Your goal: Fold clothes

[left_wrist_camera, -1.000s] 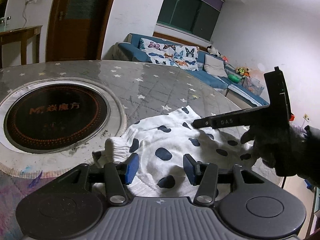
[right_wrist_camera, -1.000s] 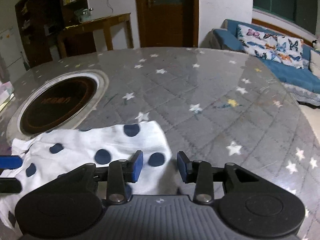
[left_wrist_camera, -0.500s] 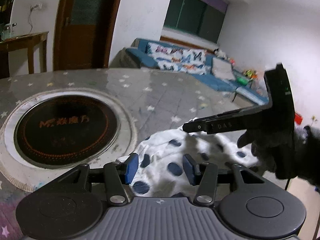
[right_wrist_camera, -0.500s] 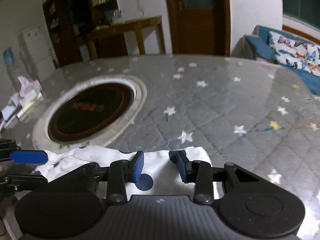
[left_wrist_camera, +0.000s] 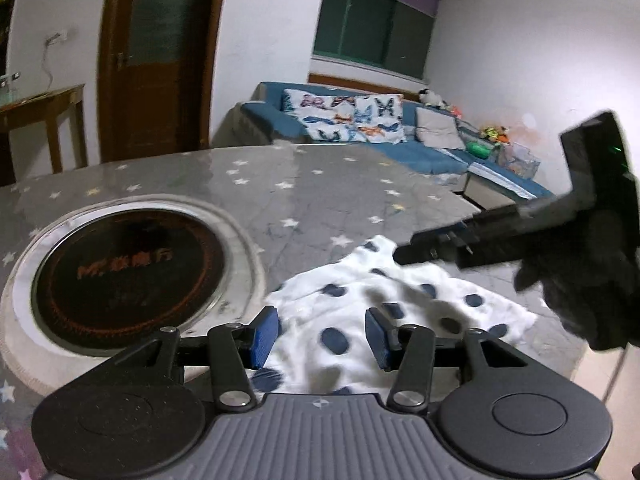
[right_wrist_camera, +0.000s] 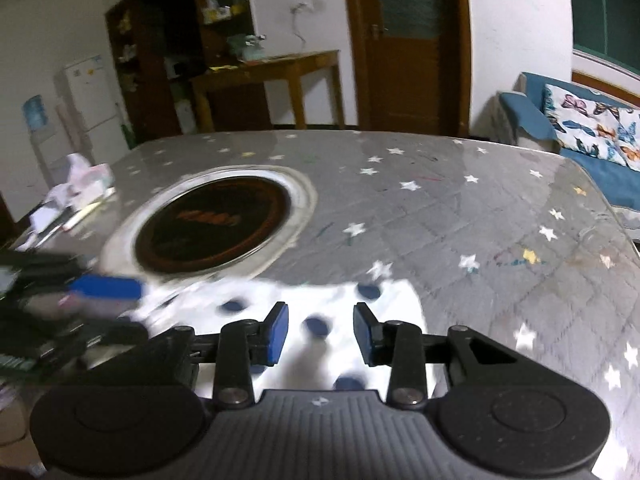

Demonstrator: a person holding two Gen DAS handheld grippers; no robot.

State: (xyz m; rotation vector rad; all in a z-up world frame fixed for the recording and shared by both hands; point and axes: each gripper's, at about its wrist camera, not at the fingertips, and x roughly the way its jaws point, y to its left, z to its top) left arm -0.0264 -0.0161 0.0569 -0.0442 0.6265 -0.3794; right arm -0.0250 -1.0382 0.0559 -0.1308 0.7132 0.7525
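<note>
Spotted garment [left_wrist_camera: 384, 312] flat, long axis between both grippers

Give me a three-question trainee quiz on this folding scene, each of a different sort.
1. True or false: the left gripper has its jaws shut on the garment.
2. What pattern does the garment show?
A. stripes B. dark dots C. plain
3. Fill in: left of the garment, set into the table, is a round black ____.

Key: 1 false, both grippers stand open; 2 B; 3 cooktop.
</note>
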